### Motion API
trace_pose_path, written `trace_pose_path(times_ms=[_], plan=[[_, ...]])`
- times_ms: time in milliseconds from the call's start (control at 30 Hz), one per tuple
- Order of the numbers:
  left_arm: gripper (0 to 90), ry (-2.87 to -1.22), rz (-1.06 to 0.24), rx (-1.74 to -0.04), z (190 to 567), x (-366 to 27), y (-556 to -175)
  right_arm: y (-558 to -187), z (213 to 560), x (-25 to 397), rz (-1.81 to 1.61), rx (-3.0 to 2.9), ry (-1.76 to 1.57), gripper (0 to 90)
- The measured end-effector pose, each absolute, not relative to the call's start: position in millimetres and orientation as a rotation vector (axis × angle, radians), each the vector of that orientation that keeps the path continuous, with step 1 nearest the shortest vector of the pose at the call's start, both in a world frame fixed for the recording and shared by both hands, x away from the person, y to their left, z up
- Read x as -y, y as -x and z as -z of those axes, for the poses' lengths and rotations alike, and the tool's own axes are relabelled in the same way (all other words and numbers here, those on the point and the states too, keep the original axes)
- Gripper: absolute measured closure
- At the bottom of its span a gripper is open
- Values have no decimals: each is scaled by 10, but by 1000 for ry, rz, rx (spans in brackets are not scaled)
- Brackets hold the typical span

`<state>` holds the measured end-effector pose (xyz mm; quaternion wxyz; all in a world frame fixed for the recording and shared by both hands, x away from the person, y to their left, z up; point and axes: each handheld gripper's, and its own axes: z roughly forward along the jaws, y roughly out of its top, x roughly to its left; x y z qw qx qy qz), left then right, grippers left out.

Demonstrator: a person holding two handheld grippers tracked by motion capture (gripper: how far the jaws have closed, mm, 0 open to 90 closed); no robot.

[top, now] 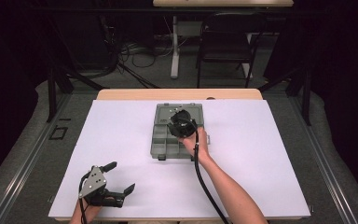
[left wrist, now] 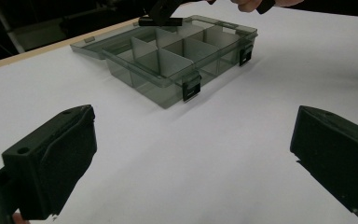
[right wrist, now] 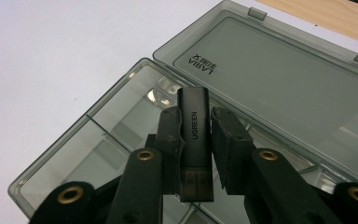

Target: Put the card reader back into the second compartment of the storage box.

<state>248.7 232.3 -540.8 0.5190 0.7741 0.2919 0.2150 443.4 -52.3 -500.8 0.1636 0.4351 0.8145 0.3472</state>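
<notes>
A smoky clear compartment box (top: 163,140) lies open mid-table, its lid (right wrist: 284,79) folded flat behind it. My right gripper (right wrist: 196,126) hovers over the box's far compartments, shut on a black UGREEN stick (right wrist: 194,140) that points toward the lid. The same gripper (top: 182,125) sits above the box in the high view. In the left gripper view the box (left wrist: 177,60) is ahead, with the held stick (left wrist: 161,21) at its far edge. My left gripper (top: 120,177) rests at the front left of the white mat, jaws wide open, nothing between them.
A white mat (top: 261,154) covers the table, with bare room on both sides of the box. The wooden table edge (top: 121,94) shows behind the mat. A dark chair (top: 226,42) and a table leg (top: 174,51) stand beyond.
</notes>
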Motion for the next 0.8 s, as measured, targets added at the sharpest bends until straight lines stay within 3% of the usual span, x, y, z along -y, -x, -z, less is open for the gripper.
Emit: trace_pose_path(times_ms=[800], plan=[[5,-1864,-521,-698,5407,-2325,-2482,-4531,5132,418,-911,-2304,-1336,735]])
